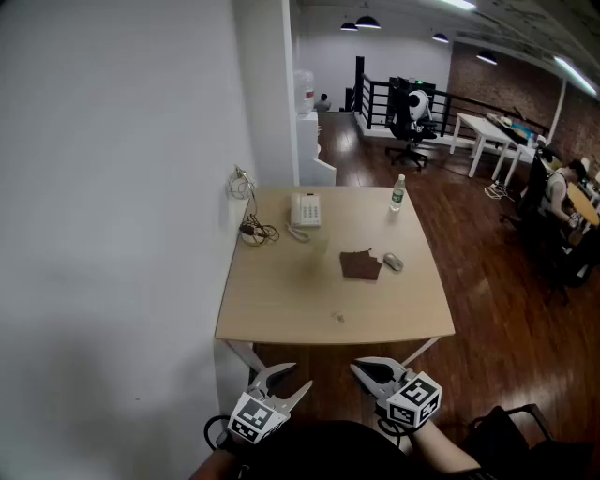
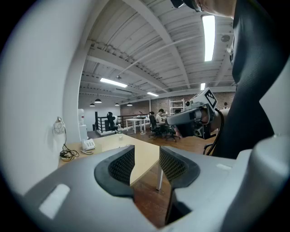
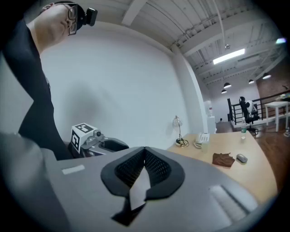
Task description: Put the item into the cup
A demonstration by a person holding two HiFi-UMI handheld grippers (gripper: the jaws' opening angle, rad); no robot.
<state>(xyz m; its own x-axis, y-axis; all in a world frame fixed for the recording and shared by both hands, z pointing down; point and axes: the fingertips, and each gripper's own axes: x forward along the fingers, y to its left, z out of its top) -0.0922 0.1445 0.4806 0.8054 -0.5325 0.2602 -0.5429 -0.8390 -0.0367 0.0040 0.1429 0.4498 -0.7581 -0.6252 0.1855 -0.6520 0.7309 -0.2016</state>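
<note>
Head view, desk [image 1: 281,314]: phone [image 1: 305,210], bottle [image 1: 397,194], cloth [image 1: 360,265] and mouse [image 1: 392,262]; small pale item [image 1: 338,317] near the front edge.
Head view, claws: left claw [image 1: 287,380] and right claw [image 1: 360,369] low before the desk, well apart from the item.
Left gripper view, left claw: released, jaws apart, nothing between.
Right gripper view, right claw: clenched, empty.

We see the table [image 1: 281,309] under even, rather dim light from ceiling lamps [image 1: 367,21] beyond its far edge, its top evenly toned, while the white wall [image 1: 112,234] left of it greys toward its near end. In both gripper views lines bow and the corners go black. A strip light [image 2: 208,31] high above the table burns out white, and the left gripper [image 2: 146,161], nearer the lens than the table, looks soft.
</note>
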